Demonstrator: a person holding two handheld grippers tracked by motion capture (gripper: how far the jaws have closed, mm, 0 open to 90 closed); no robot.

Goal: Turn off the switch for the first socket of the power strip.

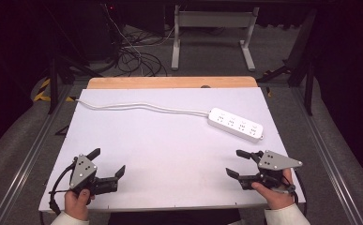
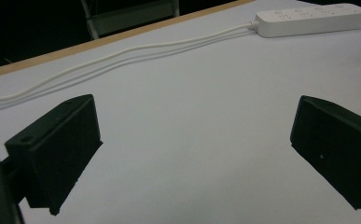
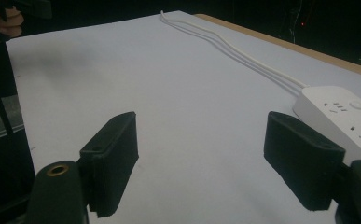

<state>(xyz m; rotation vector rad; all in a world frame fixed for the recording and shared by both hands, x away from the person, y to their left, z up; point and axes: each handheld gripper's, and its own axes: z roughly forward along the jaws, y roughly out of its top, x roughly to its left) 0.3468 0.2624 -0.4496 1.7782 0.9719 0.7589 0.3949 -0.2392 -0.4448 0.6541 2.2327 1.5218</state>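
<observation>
A white power strip (image 1: 235,123) lies at the right back of the white table top (image 1: 170,150); its white cable (image 1: 137,107) snakes off to the far left. My left gripper (image 1: 107,162) rests open near the front left corner, nothing between its jaws. My right gripper (image 1: 238,162) is open near the front right, empty too, pointing left. From the left gripper view the power strip (image 2: 311,19) and its cable (image 2: 122,56) lie far ahead, beyond the wide-apart jaws of the left gripper (image 2: 192,140). In the right gripper view the power strip (image 3: 341,116) sits just behind the right jaw of the right gripper (image 3: 201,144).
A wooden edge (image 1: 170,82) runs along the back of the table. Behind it on the floor are tangled cables (image 1: 137,56) and a white table frame (image 1: 212,28). Metal rails (image 1: 329,154) flank the table. The other hand (image 3: 3,21) appears far off in the right gripper view.
</observation>
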